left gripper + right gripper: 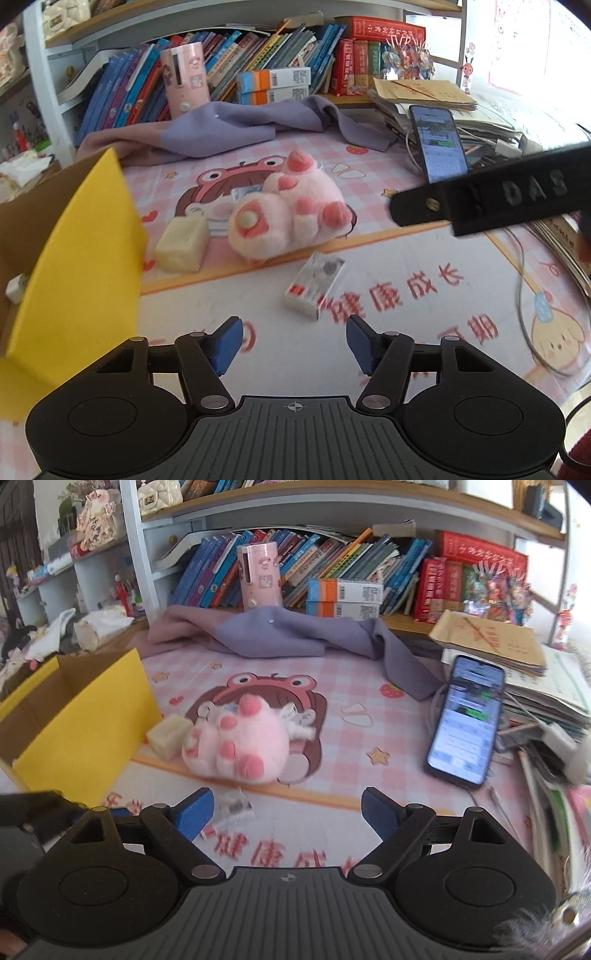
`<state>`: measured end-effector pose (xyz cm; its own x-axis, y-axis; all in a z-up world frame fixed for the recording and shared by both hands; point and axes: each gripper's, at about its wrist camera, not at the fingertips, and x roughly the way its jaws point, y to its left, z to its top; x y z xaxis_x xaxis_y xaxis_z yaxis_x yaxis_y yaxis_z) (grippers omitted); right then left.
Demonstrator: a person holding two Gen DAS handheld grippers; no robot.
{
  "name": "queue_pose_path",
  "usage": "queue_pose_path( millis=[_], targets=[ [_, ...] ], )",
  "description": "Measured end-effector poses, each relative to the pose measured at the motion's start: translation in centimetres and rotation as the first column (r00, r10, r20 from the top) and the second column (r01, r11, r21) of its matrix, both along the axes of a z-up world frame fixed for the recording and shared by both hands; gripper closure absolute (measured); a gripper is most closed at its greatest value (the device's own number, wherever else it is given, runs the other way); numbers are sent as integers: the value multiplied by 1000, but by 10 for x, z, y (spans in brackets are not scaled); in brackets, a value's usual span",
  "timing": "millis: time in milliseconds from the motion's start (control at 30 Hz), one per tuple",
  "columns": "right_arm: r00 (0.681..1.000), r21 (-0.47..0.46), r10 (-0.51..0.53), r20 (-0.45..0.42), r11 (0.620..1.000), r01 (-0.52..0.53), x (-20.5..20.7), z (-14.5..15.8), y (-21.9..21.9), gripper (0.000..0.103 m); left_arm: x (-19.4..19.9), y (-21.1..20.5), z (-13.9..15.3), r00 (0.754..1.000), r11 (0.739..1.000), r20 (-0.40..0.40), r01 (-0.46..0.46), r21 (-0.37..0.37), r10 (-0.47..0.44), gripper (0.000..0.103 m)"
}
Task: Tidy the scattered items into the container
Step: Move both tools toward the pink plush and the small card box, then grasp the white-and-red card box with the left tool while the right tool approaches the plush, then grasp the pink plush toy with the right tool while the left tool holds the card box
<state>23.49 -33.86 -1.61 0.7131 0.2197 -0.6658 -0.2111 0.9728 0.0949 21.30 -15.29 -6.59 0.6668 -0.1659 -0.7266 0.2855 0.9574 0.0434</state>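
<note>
A pink plush toy (pixel 288 214) lies on the patterned desk mat, also in the right wrist view (pixel 243 746). A cream block (pixel 181 243) sits left of it (pixel 168 736). A small clear packet (pixel 316 284) lies in front of the toy (pixel 232 805). A yellow cardboard box (pixel 74 266) stands open at the left (pixel 85 716); a small white item (pixel 14 290) lies inside. My left gripper (pixel 294 343) is open and empty, just short of the packet. My right gripper (pixel 287 812) is open and empty, in front of the toy.
A phone (pixel 467 716) leans on a paper stack (pixel 517 672) at the right, with cables beside it. A purple cloth (pixel 280 635) lies at the back before a pink canister (pixel 258 576) and shelved books. The right gripper's black body (pixel 491 192) crosses the left view.
</note>
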Motion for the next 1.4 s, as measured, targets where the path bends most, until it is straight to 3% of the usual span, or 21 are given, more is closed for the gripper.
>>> queue_pose_path(
  millis=[267, 567, 667, 833, 933, 1033, 1067, 1200, 1400],
  targets=[
    [996, 48, 76, -43, 996, -74, 48, -4, 3, 15, 31, -17, -13, 999, 999, 11, 38, -5, -38, 48],
    [979, 88, 170, -112, 983, -160, 91, -20, 26, 13, 55, -13, -30, 999, 998, -54, 5, -55, -8, 60],
    [972, 119, 159, -173, 983, -140, 109, -29, 28, 13, 56, -13, -31, 999, 998, -44, 10, -61, -12, 62],
    [955, 214, 131, -268, 974, -73, 135, -45, 23, 11, 56, -12, -32, 1000, 998, -28, 11, -57, -13, 75],
    [947, 269, 135, -293, 962, -54, 143, -50, 22, 11, 55, -12, -31, 999, 998, -27, 14, -61, -16, 75],
    [941, 308, 156, -300, 950, -60, 148, -53, 24, 16, 55, -14, -31, 999, 999, -26, 20, -47, -21, 75],
    [939, 332, 170, -298, 941, -65, 148, -54, 24, 25, 54, -15, -30, 999, 999, -28, 20, -44, -22, 75],
    [946, 346, 184, -265, 935, -85, 147, -50, 27, 39, 55, -12, -28, 999, 999, -38, 10, -39, -11, 75],
    [959, 365, 188, -211, 926, -101, 139, -38, 26, 45, 46, -8, -15, 1000, 999, -12, 23, -30, -24, 75]
  ],
)
